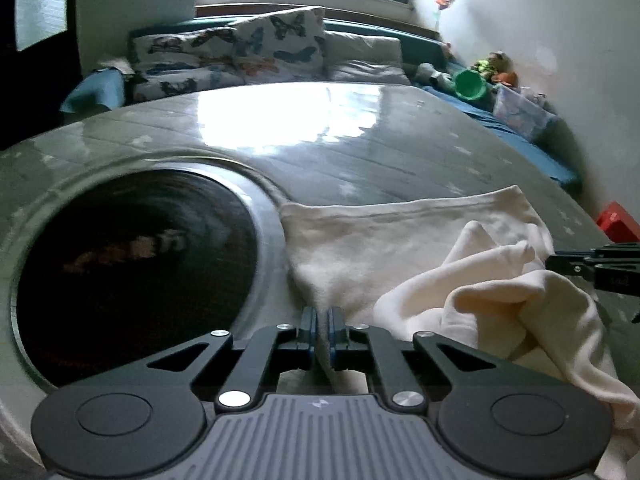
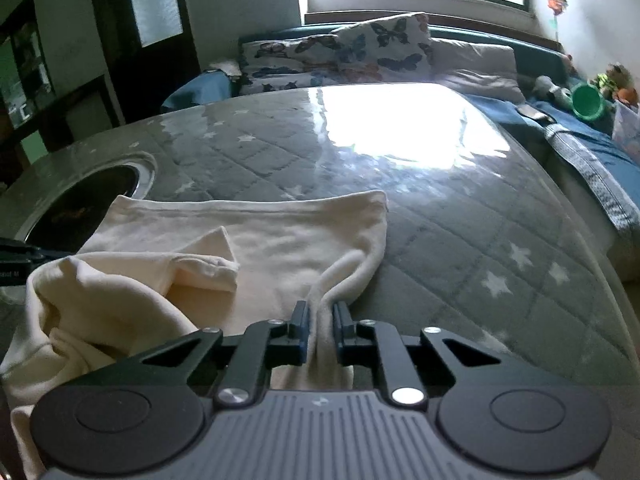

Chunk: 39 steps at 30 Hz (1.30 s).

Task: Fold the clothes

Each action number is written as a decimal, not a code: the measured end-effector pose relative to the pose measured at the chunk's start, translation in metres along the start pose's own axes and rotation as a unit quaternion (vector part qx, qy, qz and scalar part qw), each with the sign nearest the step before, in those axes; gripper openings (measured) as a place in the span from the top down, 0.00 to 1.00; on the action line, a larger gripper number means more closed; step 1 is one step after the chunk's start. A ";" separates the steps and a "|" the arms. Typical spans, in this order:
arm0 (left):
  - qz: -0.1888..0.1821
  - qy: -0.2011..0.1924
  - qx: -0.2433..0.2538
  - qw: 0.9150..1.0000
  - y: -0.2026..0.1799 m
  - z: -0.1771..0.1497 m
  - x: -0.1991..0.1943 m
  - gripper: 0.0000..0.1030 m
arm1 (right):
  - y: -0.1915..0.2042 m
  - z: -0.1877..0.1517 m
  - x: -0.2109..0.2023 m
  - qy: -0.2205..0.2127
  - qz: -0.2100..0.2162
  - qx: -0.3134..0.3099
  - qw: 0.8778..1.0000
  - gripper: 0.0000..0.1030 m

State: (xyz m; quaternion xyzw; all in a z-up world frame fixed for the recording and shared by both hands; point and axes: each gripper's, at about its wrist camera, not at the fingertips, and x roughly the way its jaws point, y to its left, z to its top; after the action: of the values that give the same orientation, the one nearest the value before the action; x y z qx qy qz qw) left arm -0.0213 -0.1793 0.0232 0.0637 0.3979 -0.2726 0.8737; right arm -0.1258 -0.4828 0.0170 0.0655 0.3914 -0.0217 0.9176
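While clamped, left gripper (image 1: 323,316) pinches cream garment (image 1: 384,248); right gripper (image 2: 322,312) likewise.

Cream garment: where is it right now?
The cream garment lies on the quilted star-print table cover, right of the dark round inset; the left tool and right tool each pinch its near edge.

Open tabletop (image 2: 460,216) beyond; round inset (image 1: 132,276) left.
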 end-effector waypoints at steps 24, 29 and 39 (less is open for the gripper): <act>0.111 -0.012 -0.055 0.992 0.119 0.039 0.010 0.84 | 0.118 0.094 0.082 -0.015 0.049 -0.107 0.993 0.83; 0.116 -0.025 -0.053 0.992 0.121 0.035 -0.007 0.82 | 0.150 0.100 0.057 -0.031 0.118 -0.174 0.977 0.81; 0.115 -0.040 -0.051 0.991 0.123 0.032 -0.029 0.77 | 0.229 0.090 0.087 -0.044 0.117 -0.307 0.943 0.66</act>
State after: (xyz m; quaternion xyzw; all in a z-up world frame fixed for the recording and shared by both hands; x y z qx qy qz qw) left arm 0.0486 -0.0736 0.0531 0.0530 0.3661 -0.1523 0.9165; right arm 0.0198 -0.2674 0.0391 -0.1747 0.3279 0.2044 0.9056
